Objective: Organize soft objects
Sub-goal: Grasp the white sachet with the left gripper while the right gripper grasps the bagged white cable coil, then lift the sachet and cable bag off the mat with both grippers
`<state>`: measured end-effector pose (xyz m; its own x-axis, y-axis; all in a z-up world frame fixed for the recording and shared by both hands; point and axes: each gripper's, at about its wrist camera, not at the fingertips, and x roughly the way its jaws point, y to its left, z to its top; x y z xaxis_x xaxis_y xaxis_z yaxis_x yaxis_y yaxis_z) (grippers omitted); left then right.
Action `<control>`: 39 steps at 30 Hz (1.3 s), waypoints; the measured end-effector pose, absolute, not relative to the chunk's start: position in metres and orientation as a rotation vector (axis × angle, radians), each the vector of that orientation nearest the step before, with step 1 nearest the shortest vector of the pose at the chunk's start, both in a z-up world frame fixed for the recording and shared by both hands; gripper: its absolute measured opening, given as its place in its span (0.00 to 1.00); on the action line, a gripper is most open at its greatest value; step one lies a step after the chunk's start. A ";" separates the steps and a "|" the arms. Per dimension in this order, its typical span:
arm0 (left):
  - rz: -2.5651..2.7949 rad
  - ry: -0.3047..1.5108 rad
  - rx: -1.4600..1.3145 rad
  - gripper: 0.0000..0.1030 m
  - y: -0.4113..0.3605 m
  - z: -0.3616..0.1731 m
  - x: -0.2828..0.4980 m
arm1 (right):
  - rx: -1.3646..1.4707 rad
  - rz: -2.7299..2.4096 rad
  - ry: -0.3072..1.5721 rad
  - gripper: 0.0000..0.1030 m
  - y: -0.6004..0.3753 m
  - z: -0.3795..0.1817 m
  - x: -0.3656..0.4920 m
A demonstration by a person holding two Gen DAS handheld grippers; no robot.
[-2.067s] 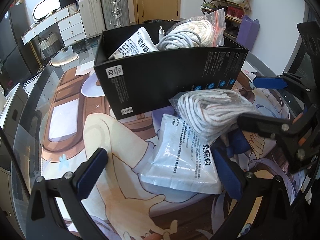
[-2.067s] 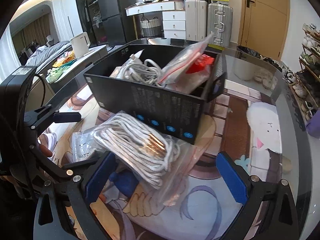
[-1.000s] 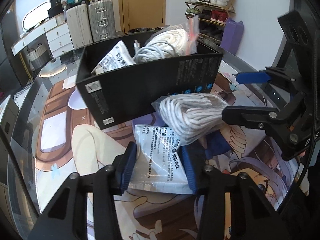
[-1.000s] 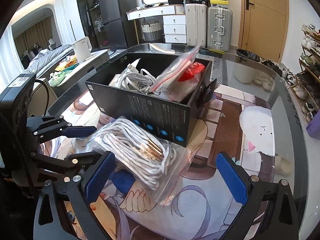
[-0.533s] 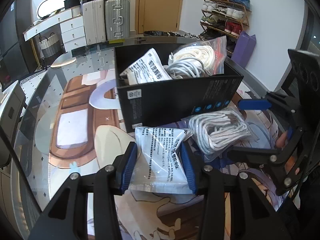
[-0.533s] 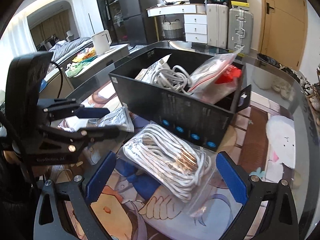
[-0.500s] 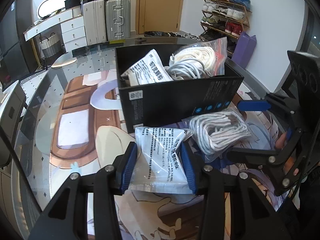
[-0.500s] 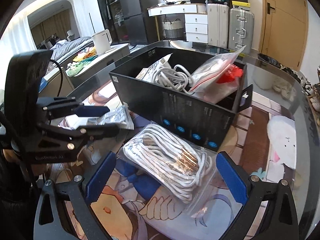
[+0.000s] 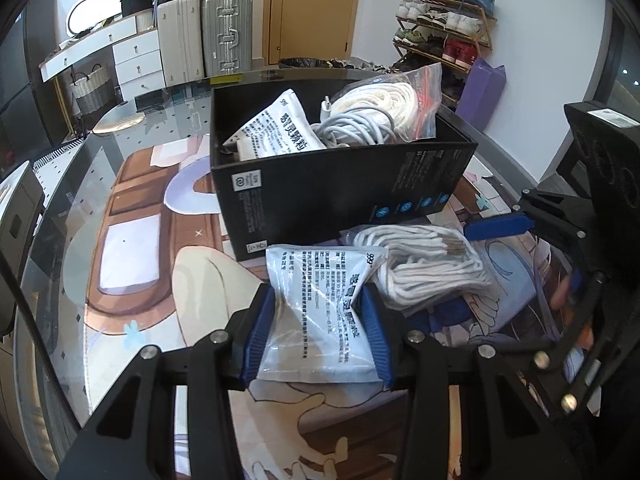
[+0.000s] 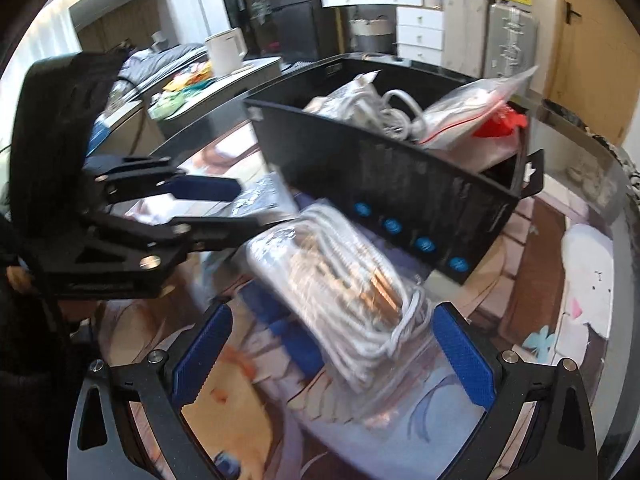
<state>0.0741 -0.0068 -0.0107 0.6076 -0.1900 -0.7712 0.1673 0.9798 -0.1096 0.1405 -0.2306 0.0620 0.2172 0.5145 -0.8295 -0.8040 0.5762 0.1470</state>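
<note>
My left gripper (image 9: 318,330) is shut on a white printed pouch (image 9: 320,304) and holds it just in front of the black box (image 9: 340,192). A clear bag of white cord (image 9: 424,268) lies on the mat to its right. In the right wrist view that bag (image 10: 344,288) lies between the wide-open blue pads of my right gripper (image 10: 332,352), untouched. The black box (image 10: 400,188) holds another pouch (image 9: 276,128), a grey cable (image 9: 352,128) and a zip bag of rope (image 9: 400,100). The left gripper (image 10: 224,204) shows at the left there.
A glass table (image 9: 60,208) with a cartoon-printed mat (image 9: 132,248) carries everything. Suitcases (image 9: 208,36) and a white dresser (image 9: 132,56) stand behind, a shoe rack (image 9: 444,24) at the back right. A white kettle (image 10: 226,50) sits on a side counter.
The left gripper closed on the white pouch and lifted it slightly off the mat. The right gripper stayed open and swung in over the cord bag; its view is now blurred by motion.
</note>
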 end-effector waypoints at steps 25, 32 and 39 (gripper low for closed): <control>-0.219 0.903 -0.025 0.42 -0.006 -0.013 0.074 | -0.550 1.003 0.972 0.99 -0.186 0.046 0.150; -0.212 0.900 -0.030 0.42 -0.002 -0.012 0.074 | -0.462 1.031 0.988 0.99 -0.208 0.049 0.132; -0.217 0.889 -0.023 0.42 -0.004 -0.008 0.072 | -0.381 0.937 0.973 0.95 -0.220 0.042 0.138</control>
